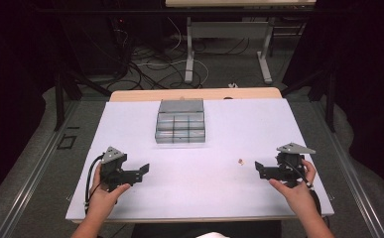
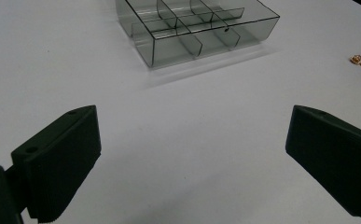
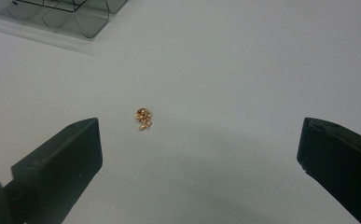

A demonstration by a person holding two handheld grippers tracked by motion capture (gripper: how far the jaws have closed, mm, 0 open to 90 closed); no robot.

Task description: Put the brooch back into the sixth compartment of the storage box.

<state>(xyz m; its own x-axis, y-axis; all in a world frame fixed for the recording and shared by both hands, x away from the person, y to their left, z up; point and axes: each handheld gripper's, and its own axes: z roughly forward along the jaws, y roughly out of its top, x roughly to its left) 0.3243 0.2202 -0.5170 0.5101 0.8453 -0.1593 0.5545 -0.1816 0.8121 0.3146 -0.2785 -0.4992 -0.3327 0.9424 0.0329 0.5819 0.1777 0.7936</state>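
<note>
A small gold trinket lies on the white table, right of centre; it is also in the right gripper view and far right in the left gripper view. A clear grey box with several compartments stands at the table's middle back, and appears in both gripper views. My left gripper rests at the front left, open, nothing between its jaws. My right gripper sits at the front right, open, a short way right of the trinket.
Beyond the table's far edge stand a desk frame and loose cables on the floor. Dark curtains close in both sides. White tabletop lies between the grippers and around the box.
</note>
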